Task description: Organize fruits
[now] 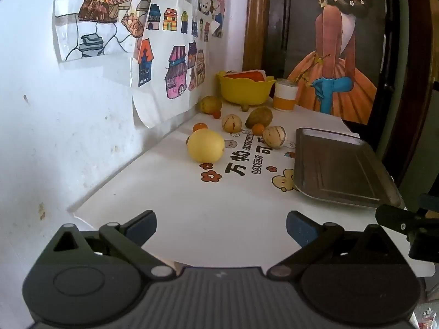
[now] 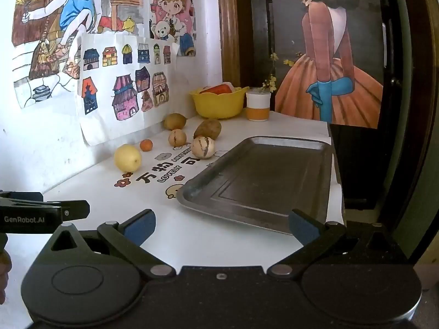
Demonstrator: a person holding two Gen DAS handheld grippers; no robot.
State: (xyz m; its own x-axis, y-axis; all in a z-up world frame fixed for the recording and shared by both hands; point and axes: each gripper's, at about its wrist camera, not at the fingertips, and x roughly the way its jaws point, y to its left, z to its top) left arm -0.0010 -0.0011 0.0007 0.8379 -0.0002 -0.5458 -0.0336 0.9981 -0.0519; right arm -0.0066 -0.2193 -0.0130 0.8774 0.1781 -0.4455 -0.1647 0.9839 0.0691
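Fruits [image 1: 205, 145]: we count several loose on the tabletop [image 1: 192, 213] beside the wall, metal tray [image 2: 269, 181] bare. Left gripper [image 1: 221, 226] and right gripper [image 2: 221, 224] fingers spread, empty. Risk: round fruit rolling off when nudged.

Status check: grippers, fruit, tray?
Left gripper open, right gripper open, both empty. Fruits loose on table; metal tray empty. Path clear.

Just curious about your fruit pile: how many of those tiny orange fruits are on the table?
3 show: one tiny orange fruit behind the big yellow fruit, one between the striped fruits, one near the yellow bowl. Others may be hidden.
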